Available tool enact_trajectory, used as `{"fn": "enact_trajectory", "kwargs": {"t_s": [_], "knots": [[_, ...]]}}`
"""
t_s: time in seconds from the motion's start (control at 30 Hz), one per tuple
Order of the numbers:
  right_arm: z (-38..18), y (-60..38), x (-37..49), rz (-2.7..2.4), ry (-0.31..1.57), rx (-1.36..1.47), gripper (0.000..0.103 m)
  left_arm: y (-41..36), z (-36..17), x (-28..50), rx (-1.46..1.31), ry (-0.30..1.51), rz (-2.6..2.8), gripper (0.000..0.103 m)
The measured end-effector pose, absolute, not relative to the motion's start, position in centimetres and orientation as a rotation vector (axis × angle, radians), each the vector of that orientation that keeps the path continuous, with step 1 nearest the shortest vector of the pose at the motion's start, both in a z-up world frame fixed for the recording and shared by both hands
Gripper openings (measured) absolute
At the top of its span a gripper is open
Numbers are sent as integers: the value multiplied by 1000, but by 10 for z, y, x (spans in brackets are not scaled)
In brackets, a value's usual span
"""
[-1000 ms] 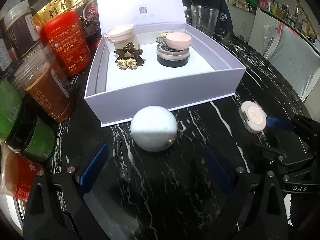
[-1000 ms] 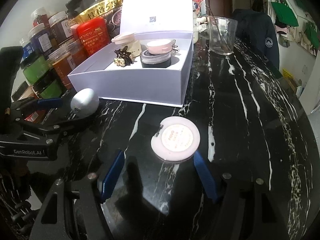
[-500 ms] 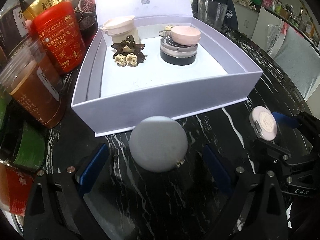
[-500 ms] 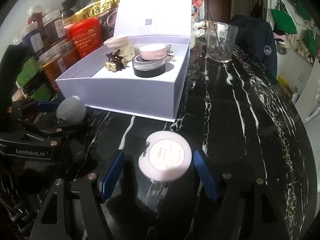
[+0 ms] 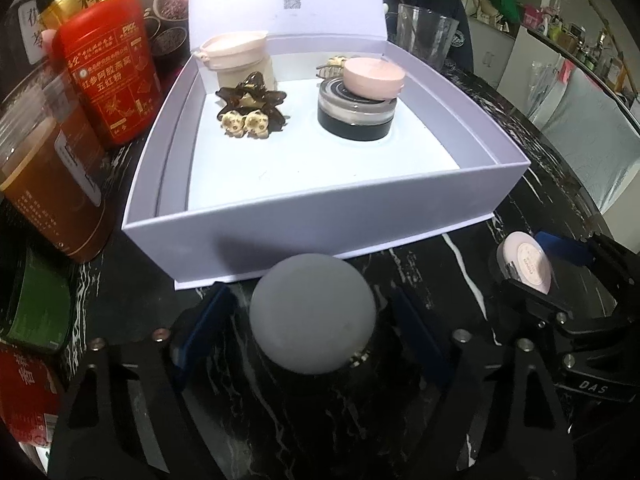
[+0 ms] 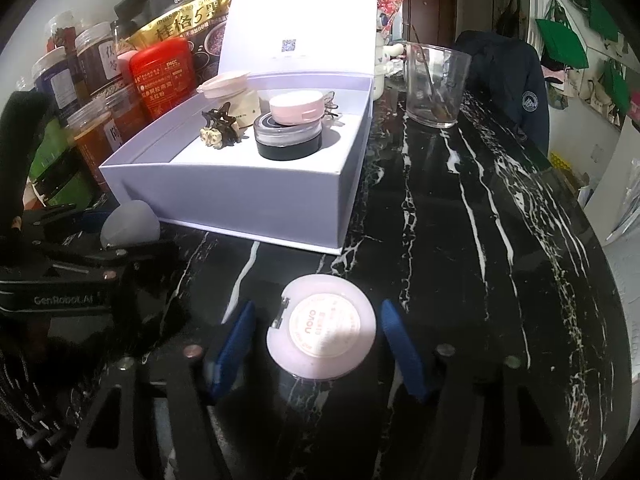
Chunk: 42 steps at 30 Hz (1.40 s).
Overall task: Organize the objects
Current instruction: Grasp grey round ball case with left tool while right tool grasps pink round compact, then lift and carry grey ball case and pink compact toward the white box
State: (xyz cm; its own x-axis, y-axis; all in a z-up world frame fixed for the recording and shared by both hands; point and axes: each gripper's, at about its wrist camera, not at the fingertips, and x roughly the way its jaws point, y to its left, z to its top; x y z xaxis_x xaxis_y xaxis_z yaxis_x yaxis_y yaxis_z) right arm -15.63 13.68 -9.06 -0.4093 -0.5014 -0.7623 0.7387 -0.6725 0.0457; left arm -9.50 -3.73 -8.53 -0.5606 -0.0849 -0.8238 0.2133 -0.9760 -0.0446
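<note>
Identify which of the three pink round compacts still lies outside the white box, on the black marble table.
The pink compact with the printed round label, lying flat between the right gripper fingers; the other two sit inside the white box, each stacked on another container.

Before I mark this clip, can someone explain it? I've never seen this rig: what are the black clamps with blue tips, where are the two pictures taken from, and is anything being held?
No robot here: a person carries a hand-held gripper in each hand, with a fisheye camera looking along its two blue-padded fingers. One picture comes from the left hand-held gripper, the other from the right hand-held gripper. Both hover over a black marble table before an open white box of small cosmetics items, with jars standing alongside. The left jaws have just been closing around a grey egg-shaped case; the right jaws around a round pink compact. Gaps still show beside both, so nothing is gripped yet.
</note>
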Motion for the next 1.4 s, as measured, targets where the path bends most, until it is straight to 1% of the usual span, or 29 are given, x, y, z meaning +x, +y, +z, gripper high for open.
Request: {"fn": "enact_trajectory", "kwargs": {"t_s": [0.03,0.07,0.2,0.37,0.5,0.8,0.83,0.93,0.97,1.0,1.03,1.07,1.1,1.17,1.23,1.27,1.3,1.33,1.4], "knots": [[-90,137,-156,-2112,393,1002,57,-37,-84,-95,1369,206,-2636,67],[-90,136,-155,-2113,406,995,53,-36,-84,-94,1363,202,-2649,59],[-90,136,-149,-2089,427,976,53,-33,-83,-91,1371,174,-2662,49],[-89,137,-141,-2060,438,961,53,-31,-80,-86,1398,175,-2699,49],[-89,142,-131,-2045,440,948,53,-20,-79,-79,1432,115,-2724,49],[-91,151,-115,-2056,429,898,53,-11,-80,-63,1425,92,-2768,49],[-91,150,-113,-2058,437,894,55,-12,-81,-64,1423,93,-2769,49],[-93,146,-111,-2050,447,890,68,-10,-81,-62,1416,85,-2768,50],[-93,144,-110,-2051,450,885,70,-9,-81,-62,1418,75,-2768,53],[-94,143,-109,-2056,448,882,70,-8,-82,-63,1418,66,-2767,59],[-94,143,-109,-2061,443,884,70,-7,-82,-63,1419,67,-2765,63],[-94,143,-109,-2064,440,885,70,-7,-83,-63,1416,73,-2765,65],[-94,144,-110,-2074,435,885,69,-7,-83,-63,1408,72,-2766,65],[-93,147,-111,-2116,418,883,53,-7,-84,-62,1403,74,-2769,65],[-93,150,-114,-2127,402,890,53,-8,-84,-62,1401,78,-2770,64],[-93,149,-113,-2127,408,888,53,-8,-84,-62,1398,79,-2765,61],[-93,150,-113,-2127,406,890,53,-8,-83,-62,1392,79,-2762,53],[-93,150,-113,-2126,407,891,53,-9,-83,-61,1388,84,-2761,49],[-93,150,-113,-2125,409,894,53,-9,-82,-62,1398,83,-2758,49]]}}
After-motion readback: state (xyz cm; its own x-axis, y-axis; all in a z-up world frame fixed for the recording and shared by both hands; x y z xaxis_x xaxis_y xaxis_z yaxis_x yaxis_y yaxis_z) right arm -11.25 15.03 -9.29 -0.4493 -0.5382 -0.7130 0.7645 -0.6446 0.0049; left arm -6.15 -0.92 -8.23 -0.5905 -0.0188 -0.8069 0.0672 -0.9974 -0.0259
